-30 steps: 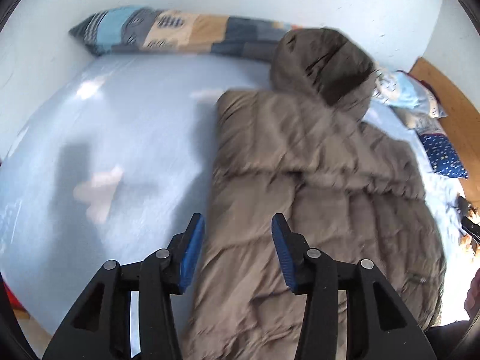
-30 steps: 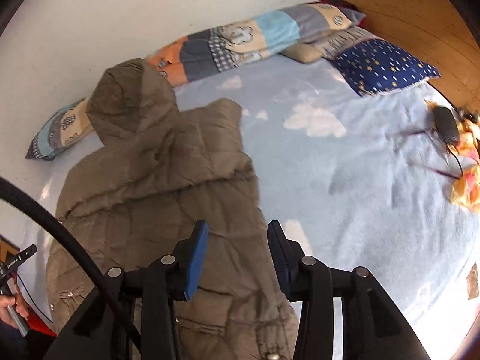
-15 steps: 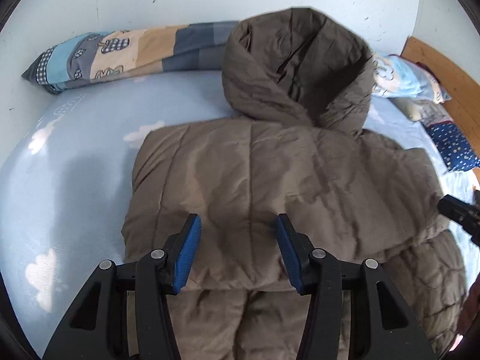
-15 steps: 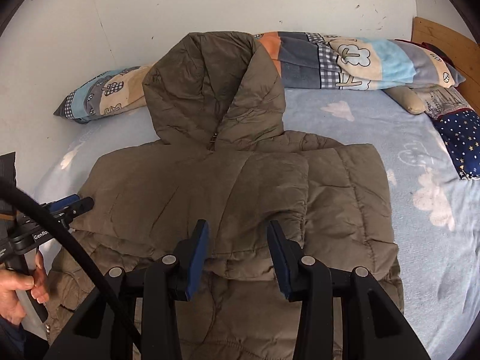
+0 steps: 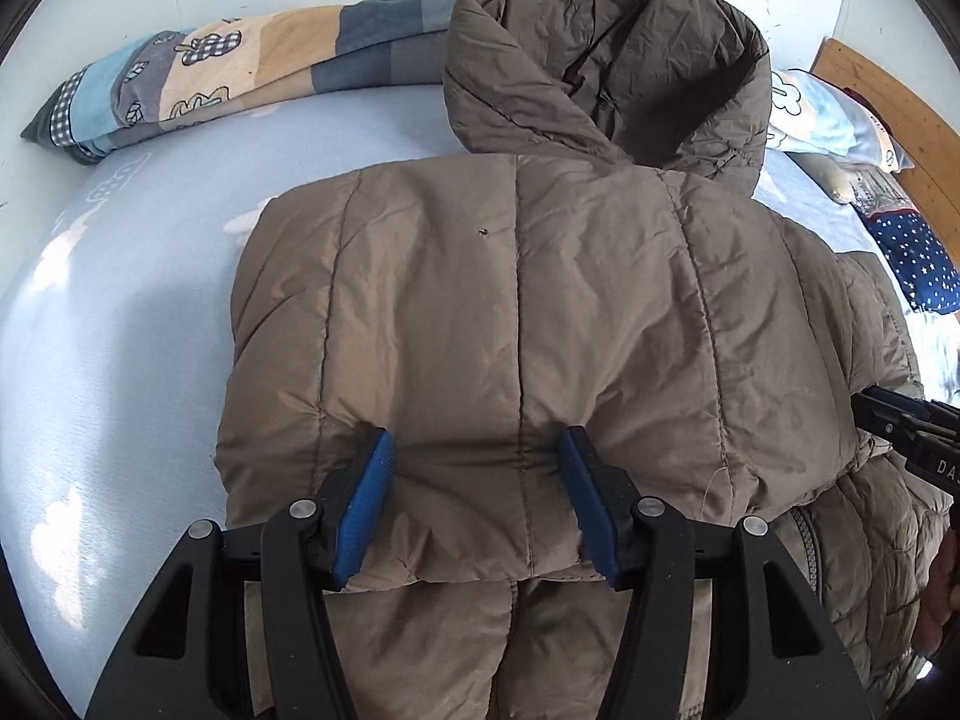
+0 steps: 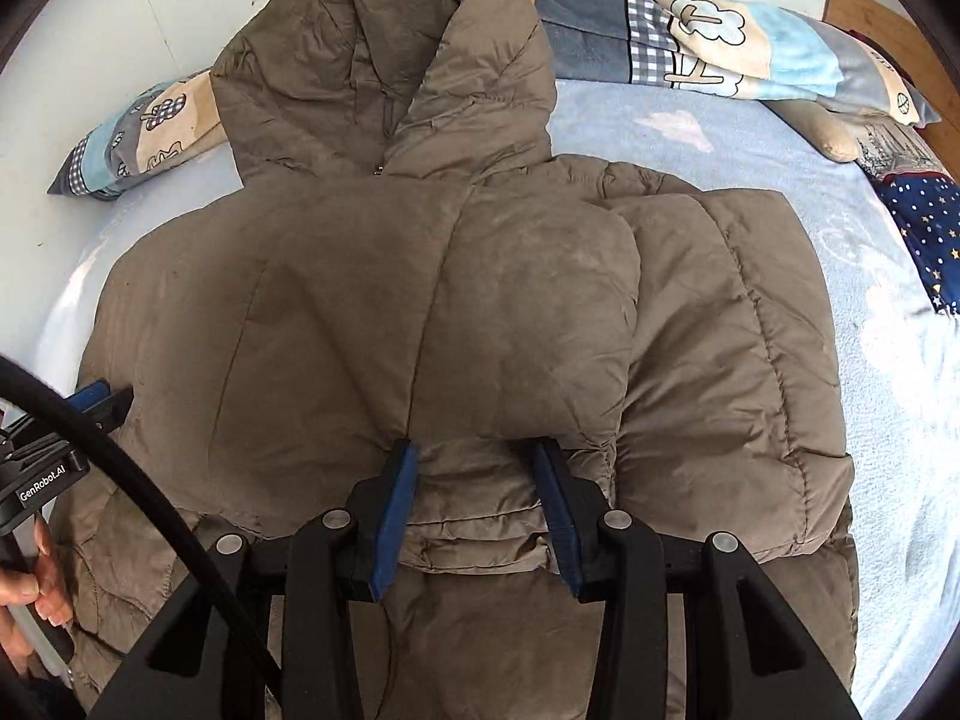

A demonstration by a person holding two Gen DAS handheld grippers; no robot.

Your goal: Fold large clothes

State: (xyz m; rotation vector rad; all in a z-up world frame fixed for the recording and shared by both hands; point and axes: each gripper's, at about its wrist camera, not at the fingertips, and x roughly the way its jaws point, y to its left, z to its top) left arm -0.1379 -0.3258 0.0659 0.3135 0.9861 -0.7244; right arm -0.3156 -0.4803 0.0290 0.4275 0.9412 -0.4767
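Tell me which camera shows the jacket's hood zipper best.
The right wrist view: the hood faces it and the zipper pull shows at its base. In the left wrist view the hood shows, but no zipper.

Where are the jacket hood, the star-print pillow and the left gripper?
jacket hood (image 6: 384, 60): right wrist view, on its quilted middle panel.
star-print pillow (image 5: 912, 258): left wrist view, on the navy fabric.
left gripper (image 5: 474, 504): left wrist view, midway between the blue pads, open over the folded edge.
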